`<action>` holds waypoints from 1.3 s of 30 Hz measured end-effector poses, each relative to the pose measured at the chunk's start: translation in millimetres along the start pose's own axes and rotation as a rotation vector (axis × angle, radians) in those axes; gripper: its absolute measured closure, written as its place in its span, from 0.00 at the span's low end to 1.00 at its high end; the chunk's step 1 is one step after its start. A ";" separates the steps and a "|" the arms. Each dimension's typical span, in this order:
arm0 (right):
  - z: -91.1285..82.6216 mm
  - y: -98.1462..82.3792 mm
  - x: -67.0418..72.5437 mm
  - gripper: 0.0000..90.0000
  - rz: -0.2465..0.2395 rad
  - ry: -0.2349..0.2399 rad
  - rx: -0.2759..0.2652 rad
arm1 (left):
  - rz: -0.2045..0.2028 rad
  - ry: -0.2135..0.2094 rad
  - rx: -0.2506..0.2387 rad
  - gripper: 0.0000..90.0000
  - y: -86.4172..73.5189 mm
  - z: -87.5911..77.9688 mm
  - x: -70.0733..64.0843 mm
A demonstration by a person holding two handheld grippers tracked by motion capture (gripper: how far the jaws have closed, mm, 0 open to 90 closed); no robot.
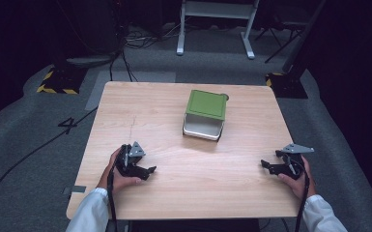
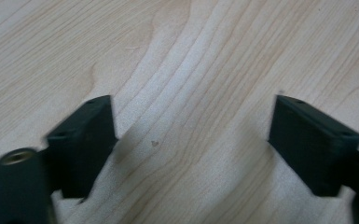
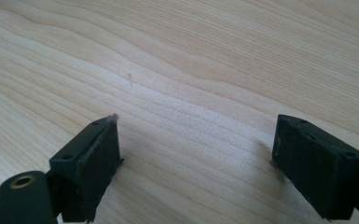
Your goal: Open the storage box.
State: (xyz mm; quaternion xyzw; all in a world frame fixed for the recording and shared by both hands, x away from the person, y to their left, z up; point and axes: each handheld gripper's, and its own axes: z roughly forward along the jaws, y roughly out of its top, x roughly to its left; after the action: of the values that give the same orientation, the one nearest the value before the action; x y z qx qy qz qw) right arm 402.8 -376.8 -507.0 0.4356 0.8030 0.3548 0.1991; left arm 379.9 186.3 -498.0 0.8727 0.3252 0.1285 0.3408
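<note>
Resting on the light wooden desk point(image 1: 174, 116), both grippers lie low near the person's edge, far apart from each other. The left gripper point(image 1: 145, 172) is held by the left hand point(image 1: 118, 176) at the near left part of the desk, and its tips point toward the middle. In the left gripper view its two black jaws stand wide apart, released, with only bare wood grain between them. The right gripper point(image 1: 266, 166) is held by the right hand point(image 1: 297, 180) close to the right edge of the desk, with its grey three-cornered plate point(image 1: 298, 148) on top. In the right gripper view its jaws are also spread wide and hold nothing. A white box with a green lid point(image 1: 204, 114) stands in the far middle of the desk, well apart from both grippers and between their two sides. White sleeves point(image 1: 93, 212) come in from the bottom. On the grey floor beyond the desk are black cables point(image 1: 125, 63) and a white frame point(image 1: 217, 19).
</note>
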 end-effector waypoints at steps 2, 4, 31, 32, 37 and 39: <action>0.0 0.0 0.0 0.17 0.000 0.000 0.000 | -0.002 -0.005 -0.007 0.22 1.6 -1.0 -0.1; 0.0 0.0 0.0 0.17 0.000 0.000 0.000 | -0.005 -0.003 -0.024 0.18 7.4 -2.1 -0.1; 0.0 0.0 0.0 0.17 0.000 0.000 0.000 | 0.131 -0.117 -0.104 0.21 86.0 13.2 -25.8; 0.0 0.0 0.0 0.17 0.000 0.000 0.000 | 0.130 -0.121 -0.109 0.21 88.6 14.5 -26.9; -0.1 0.0 0.0 0.17 0.000 0.001 0.000 | 0.158 -0.141 -0.116 0.21 105.1 24.9 -35.0; 0.0 0.0 0.0 0.17 0.000 0.001 0.000 | 0.154 -0.146 -0.121 0.21 107.9 26.2 -36.1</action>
State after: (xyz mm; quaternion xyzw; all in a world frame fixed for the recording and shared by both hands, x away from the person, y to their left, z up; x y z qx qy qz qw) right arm 402.8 -376.8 -507.0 0.4356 0.8030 0.3549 0.1988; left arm 416.1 89.1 -444.1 0.8799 0.2232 0.1097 0.4048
